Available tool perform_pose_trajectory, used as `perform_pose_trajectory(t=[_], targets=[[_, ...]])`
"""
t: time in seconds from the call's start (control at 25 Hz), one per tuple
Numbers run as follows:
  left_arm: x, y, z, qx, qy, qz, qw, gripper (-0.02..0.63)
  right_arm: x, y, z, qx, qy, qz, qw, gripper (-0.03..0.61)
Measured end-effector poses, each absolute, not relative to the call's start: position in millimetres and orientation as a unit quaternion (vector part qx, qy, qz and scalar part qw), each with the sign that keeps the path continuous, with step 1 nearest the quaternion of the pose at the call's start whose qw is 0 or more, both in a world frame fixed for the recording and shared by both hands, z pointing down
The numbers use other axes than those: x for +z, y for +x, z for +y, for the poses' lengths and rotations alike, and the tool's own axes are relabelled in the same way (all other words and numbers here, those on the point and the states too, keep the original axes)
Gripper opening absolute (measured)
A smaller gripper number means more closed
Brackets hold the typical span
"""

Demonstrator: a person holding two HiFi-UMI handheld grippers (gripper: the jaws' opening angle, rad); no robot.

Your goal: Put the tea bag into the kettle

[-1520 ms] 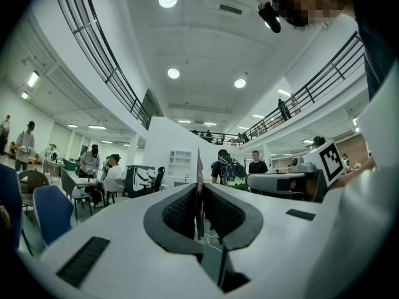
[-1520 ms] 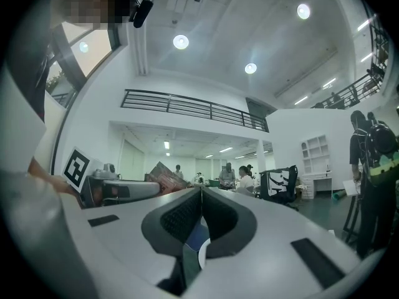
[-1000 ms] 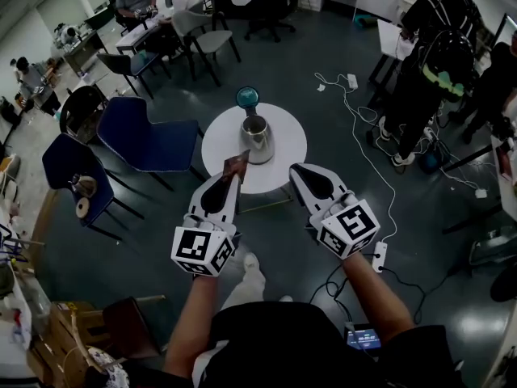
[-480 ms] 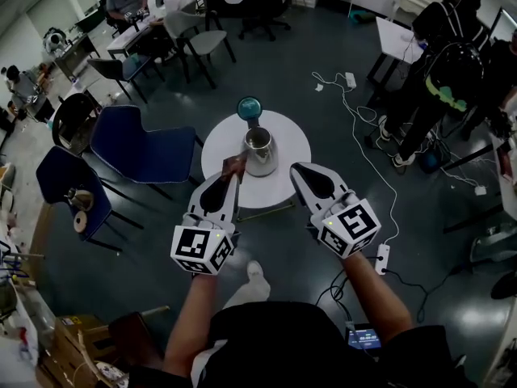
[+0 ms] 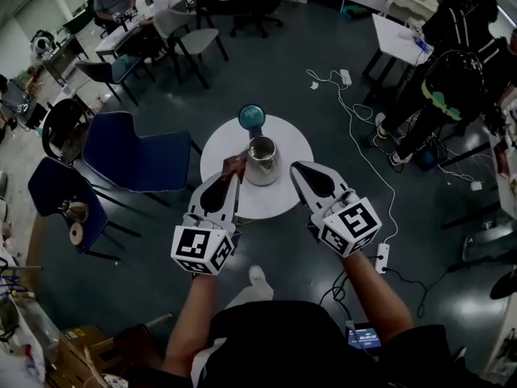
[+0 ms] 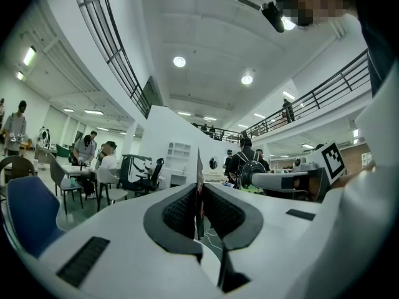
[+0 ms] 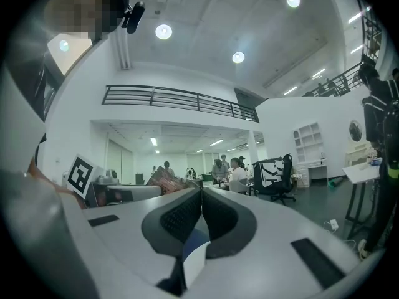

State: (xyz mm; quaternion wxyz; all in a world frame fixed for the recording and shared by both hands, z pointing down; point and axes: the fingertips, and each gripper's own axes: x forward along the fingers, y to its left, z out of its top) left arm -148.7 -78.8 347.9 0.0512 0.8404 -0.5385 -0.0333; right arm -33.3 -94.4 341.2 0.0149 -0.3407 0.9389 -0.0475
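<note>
Both tongs are clenched: left gripper (image 5: 233, 178) pinches the tea bag (image 5: 235, 166), right gripper (image 5: 297, 170) holds nothing. I judge this the carry; next, swing toward 2 o'clock over the kettle (image 5: 262, 158) and release.

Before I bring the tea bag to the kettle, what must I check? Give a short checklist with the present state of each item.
1. Tea bag clamped in the left gripper: ok.
2. Kettle mouth uncovered: ok.
3. Kettle upright on the round table: ok.
4. Right gripper shut, empty, apart from the kettle: ok.
5. Tea bag over the kettle mouth: not ok, the head view shows it left of the mouth.
</note>
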Motion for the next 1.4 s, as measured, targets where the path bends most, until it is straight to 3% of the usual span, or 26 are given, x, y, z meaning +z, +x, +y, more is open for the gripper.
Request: perform_pose_trajectory(t=[0.56, 1.4], targets=[[356.8, -191.8, -118.6, -0.048, 0.851, -0.52, 0.065, 0.038, 344.1, -76.1, -131.6, -0.039, -0.358, 0.933, 0.001, 0.02], [393.5, -156.2, -198.7, -0.011, 0.844, -0.529, 0.091, 0.038, 361.9, -46.1, -218.5, -0.055, -0.341, 0.938, -0.01, 0.02]])
